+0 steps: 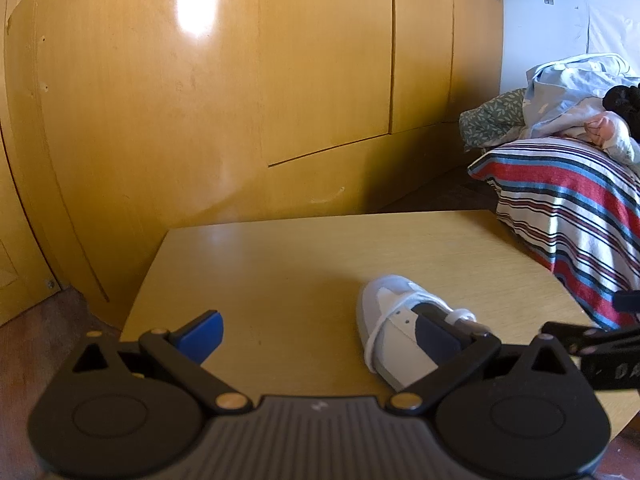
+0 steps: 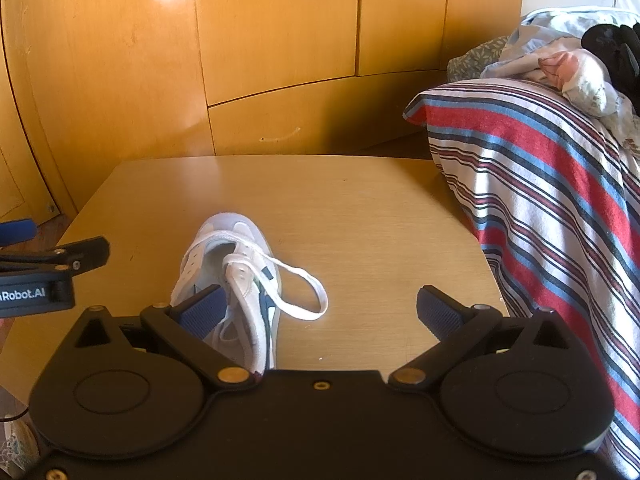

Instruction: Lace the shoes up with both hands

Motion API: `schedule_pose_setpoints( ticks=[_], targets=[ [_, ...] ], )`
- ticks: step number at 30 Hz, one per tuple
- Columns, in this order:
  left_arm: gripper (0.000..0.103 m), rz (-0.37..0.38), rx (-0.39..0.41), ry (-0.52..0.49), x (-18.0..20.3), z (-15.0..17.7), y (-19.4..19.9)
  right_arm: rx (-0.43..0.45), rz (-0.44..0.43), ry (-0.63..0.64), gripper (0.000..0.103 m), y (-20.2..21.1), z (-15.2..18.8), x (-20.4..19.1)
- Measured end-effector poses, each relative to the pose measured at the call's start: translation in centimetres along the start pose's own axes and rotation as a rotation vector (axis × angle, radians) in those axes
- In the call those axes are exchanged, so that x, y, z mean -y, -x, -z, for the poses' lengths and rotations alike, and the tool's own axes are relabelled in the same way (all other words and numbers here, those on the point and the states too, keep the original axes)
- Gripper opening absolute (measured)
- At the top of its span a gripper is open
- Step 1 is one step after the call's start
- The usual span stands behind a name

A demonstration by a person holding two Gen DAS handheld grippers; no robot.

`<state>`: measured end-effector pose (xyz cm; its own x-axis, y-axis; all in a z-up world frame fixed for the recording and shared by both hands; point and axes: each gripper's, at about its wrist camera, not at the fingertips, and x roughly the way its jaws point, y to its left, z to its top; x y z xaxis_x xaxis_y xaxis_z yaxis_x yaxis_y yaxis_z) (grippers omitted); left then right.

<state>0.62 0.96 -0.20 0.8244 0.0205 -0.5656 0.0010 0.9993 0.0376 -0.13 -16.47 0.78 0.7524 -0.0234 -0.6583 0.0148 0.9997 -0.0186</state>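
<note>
**Loose lace, both grippers empty: risks before the first grasp**

Nearest in the right wrist view, the right gripper (image 2: 320, 312) has its jaws spread wide and holds nothing. Its ribbed blue pads (image 2: 436, 314) look rubbery and should grip a flat lace well. The left gripper (image 1: 320, 334) is also wide open and empty; its right finger stands in front of the shoe, so I cannot tell whether it touches it.

The shoe (image 2: 236, 280) lies near the front edge of the table (image 2: 360, 208), a little toward the left side, with the toe pointing to the far edge. It is a white and grey sneaker with a dark blue side mark, smooth panels and small punched eyelets. The lace (image 2: 304, 292) is white, flat and woven; it makes a soft loop on the table at the shoe's right side.

In my judgement the main danger is that the light shoe slides on the smooth, glossy wooden top if one gripper pulls while the other does not hold it. The thin lace may also slip from the pads or come out of an eyelet.

Farther away are the striped blanket (image 2: 540, 168) at the right and the yellow wooden wardrobe (image 2: 280, 40).
</note>
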Motion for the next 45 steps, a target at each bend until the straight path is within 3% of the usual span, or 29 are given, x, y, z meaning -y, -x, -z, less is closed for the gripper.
schedule_pose_setpoints(
  ticks=[6,8,11,12,15,18,23,26,31,38,41,45],
  targets=[
    [0.102,0.025,-0.044,-0.002,-2.1,0.2,-1.3,-0.024,-0.067,-0.013,0.103,-0.5,-0.8,2.1],
    [0.096,0.039,-0.059,-0.007,-2.7,0.7,-1.8,-0.028,-0.084,0.018,0.103,-0.7,-1.0,2.4],
    [0.069,0.083,-0.105,-0.009,-2.9,1.7,-2.9,-0.025,-0.101,0.066,0.103,-1.2,-1.3,2.7],
    [0.053,0.105,-0.123,-0.005,-2.9,2.1,-3.3,-0.024,-0.104,0.084,0.103,-1.5,-1.5,2.8],
    [0.039,0.188,-0.160,0.011,-2.7,2.7,-4.5,-0.024,-0.131,0.113,0.102,-2.2,-2.1,3.0],
    [0.039,0.313,-0.182,-0.019,-1.8,2.4,-3.8,-0.047,-0.164,0.105,0.100,-2.9,-2.2,3.2],
    [0.039,0.457,-0.217,-0.039,-0.5,2.6,-2.3,-0.056,-0.202,0.141,0.100,-2.7,-1.9,2.8],
    [0.040,0.515,-0.219,-0.076,0.7,2.7,-1.7,-0.063,-0.210,0.134,0.100,-2.7,-1.9,3.0],
    [0.038,0.543,-0.247,-0.060,1.3,3.1,-2.4,-0.047,-0.209,0.131,0.100,-2.4,-2.2,2.9],
    [0.036,0.639,-0.306,0.080,-0.4,3.4,-4.2,-0.028,-0.196,0.144,0.100,-2.0,-2.1,2.7],
    [0.022,0.694,-0.332,0.120,-0.7,3.6,-4.7,-0.034,-0.196,0.142,0.100,-2.1,-2.1,2.8],
    [0.006,0.709,-0.341,0.120,-0.3,3.5,-4.5,-0.035,-0.190,0.151,0.100,-2.2,-2.0,2.7]
  ],
)
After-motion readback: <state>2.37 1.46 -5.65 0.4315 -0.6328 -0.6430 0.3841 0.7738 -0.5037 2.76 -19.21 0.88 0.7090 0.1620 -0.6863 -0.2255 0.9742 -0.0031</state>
